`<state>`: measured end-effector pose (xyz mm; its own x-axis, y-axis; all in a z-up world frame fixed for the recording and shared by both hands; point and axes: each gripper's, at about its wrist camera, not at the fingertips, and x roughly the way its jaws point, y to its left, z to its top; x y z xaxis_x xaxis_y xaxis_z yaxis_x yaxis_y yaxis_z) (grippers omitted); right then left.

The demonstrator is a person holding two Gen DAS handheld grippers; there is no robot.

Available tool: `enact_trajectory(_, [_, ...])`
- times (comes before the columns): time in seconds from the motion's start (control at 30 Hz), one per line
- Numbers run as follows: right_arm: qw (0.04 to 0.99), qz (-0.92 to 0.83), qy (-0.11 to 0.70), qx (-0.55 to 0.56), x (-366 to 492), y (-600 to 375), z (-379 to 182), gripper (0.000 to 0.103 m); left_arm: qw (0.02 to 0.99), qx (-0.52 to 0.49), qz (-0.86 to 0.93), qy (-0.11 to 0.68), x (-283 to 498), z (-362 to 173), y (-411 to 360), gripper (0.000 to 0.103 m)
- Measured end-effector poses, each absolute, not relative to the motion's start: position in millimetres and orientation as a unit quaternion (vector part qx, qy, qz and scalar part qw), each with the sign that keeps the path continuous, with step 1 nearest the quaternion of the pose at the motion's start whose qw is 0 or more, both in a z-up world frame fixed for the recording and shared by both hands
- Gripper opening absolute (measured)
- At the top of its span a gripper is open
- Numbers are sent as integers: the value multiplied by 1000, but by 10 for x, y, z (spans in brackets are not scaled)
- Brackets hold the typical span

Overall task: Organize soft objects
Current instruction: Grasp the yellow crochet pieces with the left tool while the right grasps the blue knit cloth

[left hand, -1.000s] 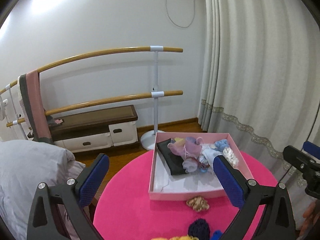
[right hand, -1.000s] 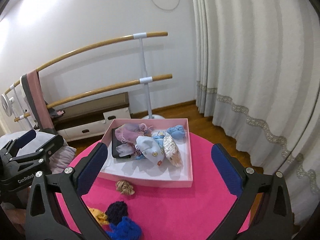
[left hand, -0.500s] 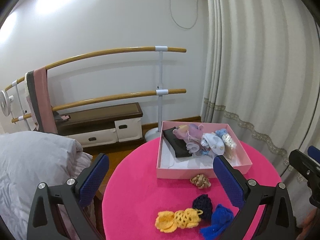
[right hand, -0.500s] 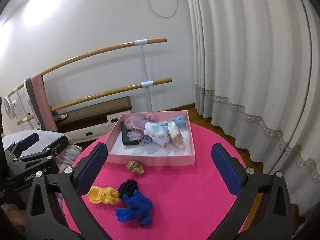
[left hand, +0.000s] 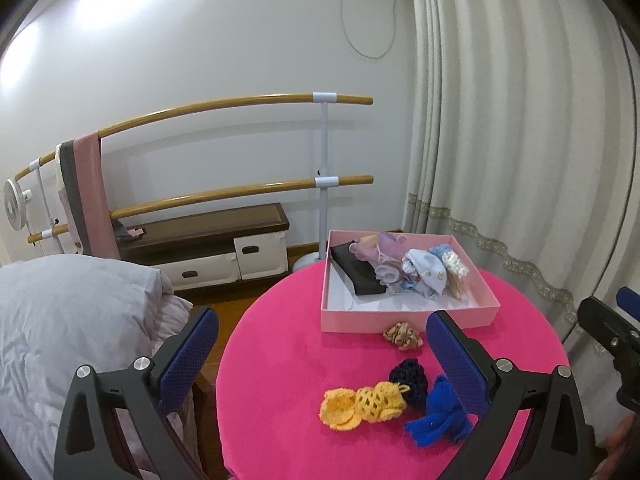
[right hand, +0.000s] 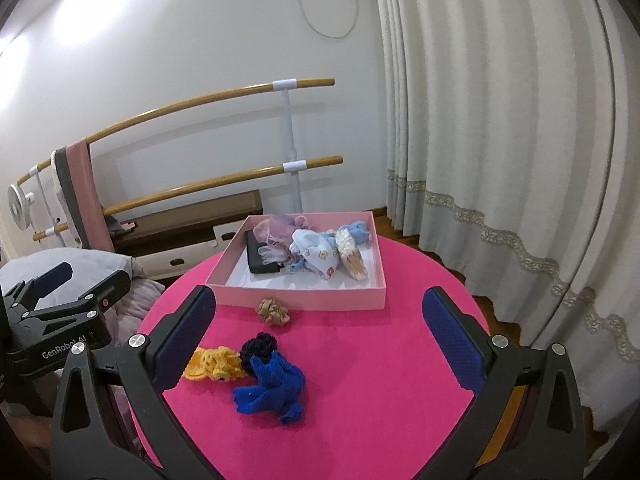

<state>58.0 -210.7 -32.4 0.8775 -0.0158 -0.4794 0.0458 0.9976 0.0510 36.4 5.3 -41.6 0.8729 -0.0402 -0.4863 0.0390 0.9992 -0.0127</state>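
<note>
Both the left tongs (left hand: 322, 356) and the right tongs (right hand: 320, 330) hang spread wide and empty, their textured blue pads above the round, felt-like pink bench (right hand: 380, 360). Near them lie a crumpled blue knit (right hand: 272, 386), a dark crochet ball (right hand: 259, 349), a lacy yellow crochet piece (left hand: 362, 404) and a tan scrunchie (right hand: 273, 311), just before the shallow pink box (right hand: 304, 300) piled with pastel cloths. Only the left view shows the rumpled grey bedding (left hand: 72, 320) broadly

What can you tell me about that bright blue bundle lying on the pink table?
The blue bundle looks like soft knitted or crocheted fabric, crumpled into a loose heap with folds and a tail hanging toward the table's near edge. It lies flat on the pink table, outside the pink box. Its far side touches the dark navy knitted piece. No gripper holds it.
</note>
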Motion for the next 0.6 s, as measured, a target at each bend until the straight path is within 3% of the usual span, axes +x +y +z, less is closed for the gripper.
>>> enact_trajectory(0.6, [965,-21,260,31,506,-2125,-431,103,964,-1,-16,266,181,-464,120,103])
